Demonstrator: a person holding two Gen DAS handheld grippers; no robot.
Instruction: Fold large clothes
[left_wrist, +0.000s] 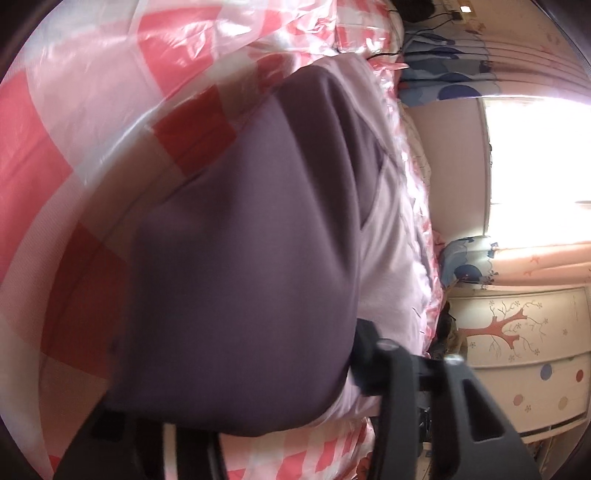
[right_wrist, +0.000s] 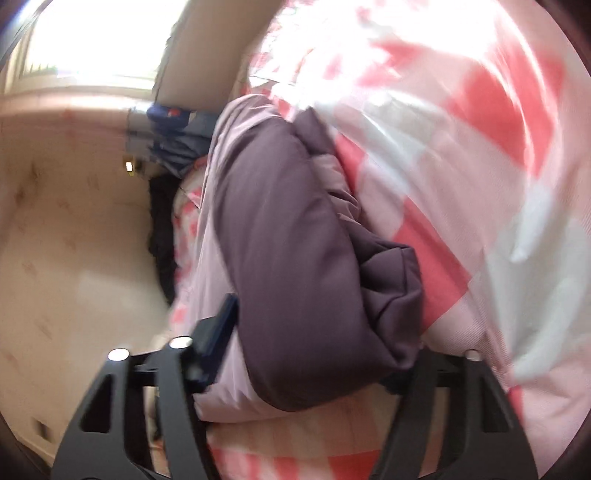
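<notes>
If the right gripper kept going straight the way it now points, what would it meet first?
Most likely nothing new: the right gripper already has the purple garment bunched between its fingers. Past that lies the pink checked bedding, though blur leaves depth uncertain.

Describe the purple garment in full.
The garment is large and padded-looking, with a dark purple smooth outer fabric and a pale lilac lining showing along one side. It lies bundled lengthwise on the pink-and-white checked bedspread, with a bunched dark end puckered into folds. It fills the space between the jaws of both the left gripper and the right gripper, though blur hides whether either is clamped on it.
</notes>
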